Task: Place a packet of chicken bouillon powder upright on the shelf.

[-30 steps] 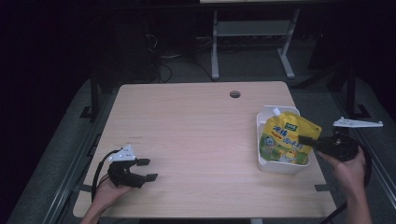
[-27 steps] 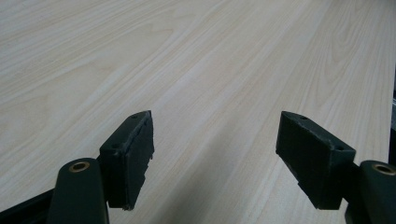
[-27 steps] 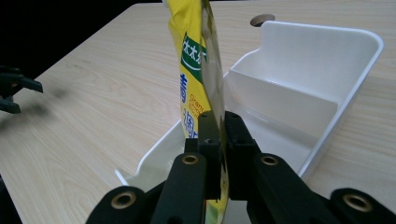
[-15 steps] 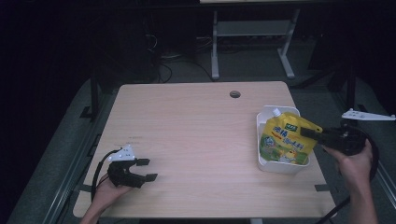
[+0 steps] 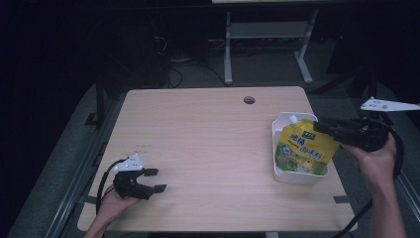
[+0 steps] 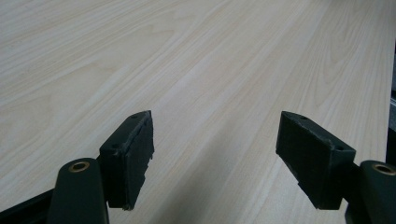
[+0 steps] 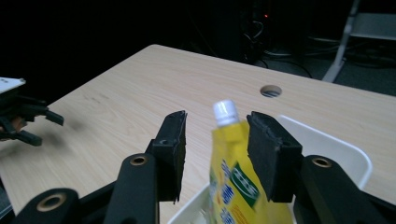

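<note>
The yellow pouch (image 5: pixel 303 148) is propped upright in the white tray (image 5: pixel 300 177) at three o'clock on the surface (image 5: pixel 208 144), so its capped spout is offered upward. The right tool (image 7: pixel 215 140) is held around that spout, jaws parted and not yet closed. The left tool (image 5: pixel 148 179), wide open and empty, is rested at seven o'clock, kept clear.
</note>
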The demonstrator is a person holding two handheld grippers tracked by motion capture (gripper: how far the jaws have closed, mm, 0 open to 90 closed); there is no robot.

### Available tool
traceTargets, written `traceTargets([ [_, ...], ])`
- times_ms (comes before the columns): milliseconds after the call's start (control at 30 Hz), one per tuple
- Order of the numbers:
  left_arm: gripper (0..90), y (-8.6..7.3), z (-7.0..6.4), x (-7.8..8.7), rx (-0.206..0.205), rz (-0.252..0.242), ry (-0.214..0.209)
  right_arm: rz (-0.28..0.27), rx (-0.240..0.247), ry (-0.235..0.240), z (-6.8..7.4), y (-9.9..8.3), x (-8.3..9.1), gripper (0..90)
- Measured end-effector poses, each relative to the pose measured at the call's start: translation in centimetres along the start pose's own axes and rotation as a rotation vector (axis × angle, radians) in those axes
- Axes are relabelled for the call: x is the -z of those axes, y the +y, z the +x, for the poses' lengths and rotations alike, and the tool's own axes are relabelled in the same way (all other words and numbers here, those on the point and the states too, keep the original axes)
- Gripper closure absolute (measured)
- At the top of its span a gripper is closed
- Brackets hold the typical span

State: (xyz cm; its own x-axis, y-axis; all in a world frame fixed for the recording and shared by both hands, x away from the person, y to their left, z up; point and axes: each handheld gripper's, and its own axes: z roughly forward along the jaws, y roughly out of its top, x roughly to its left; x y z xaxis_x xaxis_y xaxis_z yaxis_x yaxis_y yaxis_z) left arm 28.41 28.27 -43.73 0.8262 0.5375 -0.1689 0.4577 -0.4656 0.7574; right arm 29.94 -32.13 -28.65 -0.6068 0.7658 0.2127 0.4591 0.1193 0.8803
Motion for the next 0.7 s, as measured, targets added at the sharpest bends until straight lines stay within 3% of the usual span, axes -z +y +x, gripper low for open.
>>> traceTargets([
  [300,27.2,0.0,0.0,0.2,-0.002,0.000,0.002,0.031,0.067,0.063,2.5,1.4,-1.6,53.1],
  [700,27.3,-0.1,0.1,0.3,-0.001,-0.005,0.002,0.086,0.124,0.152,5.7,1.4,-4.7,49.8],
])
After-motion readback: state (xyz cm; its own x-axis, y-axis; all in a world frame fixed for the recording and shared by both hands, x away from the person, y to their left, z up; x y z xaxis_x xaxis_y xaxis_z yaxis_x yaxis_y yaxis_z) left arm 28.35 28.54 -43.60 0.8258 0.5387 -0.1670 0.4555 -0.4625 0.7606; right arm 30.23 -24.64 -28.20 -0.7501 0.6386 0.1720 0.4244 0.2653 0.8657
